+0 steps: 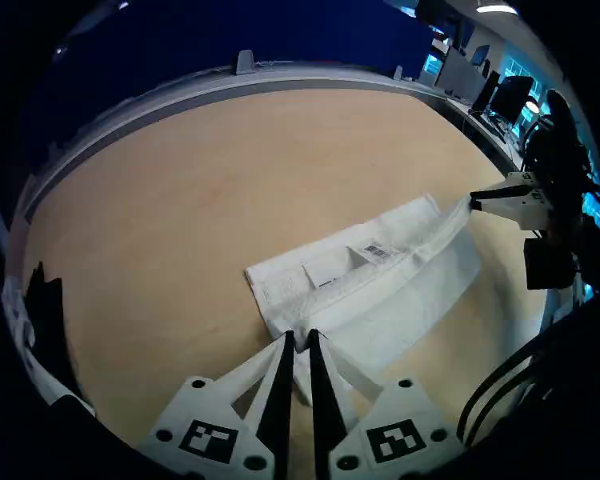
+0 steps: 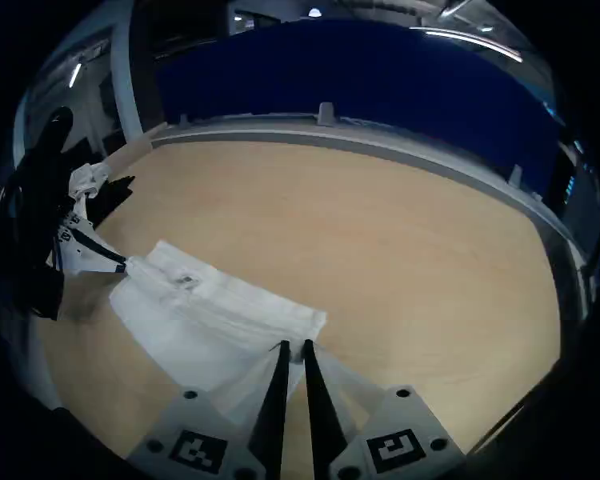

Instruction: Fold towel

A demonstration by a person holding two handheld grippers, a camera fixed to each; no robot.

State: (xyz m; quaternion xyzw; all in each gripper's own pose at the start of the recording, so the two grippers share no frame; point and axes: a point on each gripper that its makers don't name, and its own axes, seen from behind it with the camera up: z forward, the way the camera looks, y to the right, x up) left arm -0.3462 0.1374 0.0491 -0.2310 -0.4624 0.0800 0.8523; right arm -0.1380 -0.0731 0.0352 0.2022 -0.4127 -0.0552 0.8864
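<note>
Two towel (image 1: 396, 282) ends are pinched, one in the left hand-held gripper (image 1: 301, 346), one in the right hand-held gripper (image 2: 294, 350), cloth stretched between them over the desk (image 1: 204, 192).

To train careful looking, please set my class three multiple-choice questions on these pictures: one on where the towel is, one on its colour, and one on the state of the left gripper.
1. Where does the towel lie?
A. on the wooden table
B. on a chair
C. in a basket

2. What colour is the towel?
A. blue
B. white
C. red

3. In what state is the left gripper?
A. wide open, high above the table
B. shut on the towel's edge
C. shut on a cup

Answers:
1 A: the cloth rests on the tan tabletop.
2 B: it shows white against the tan wood.
3 B: its two fingers nearly meet, with cloth pinched between them.
</note>
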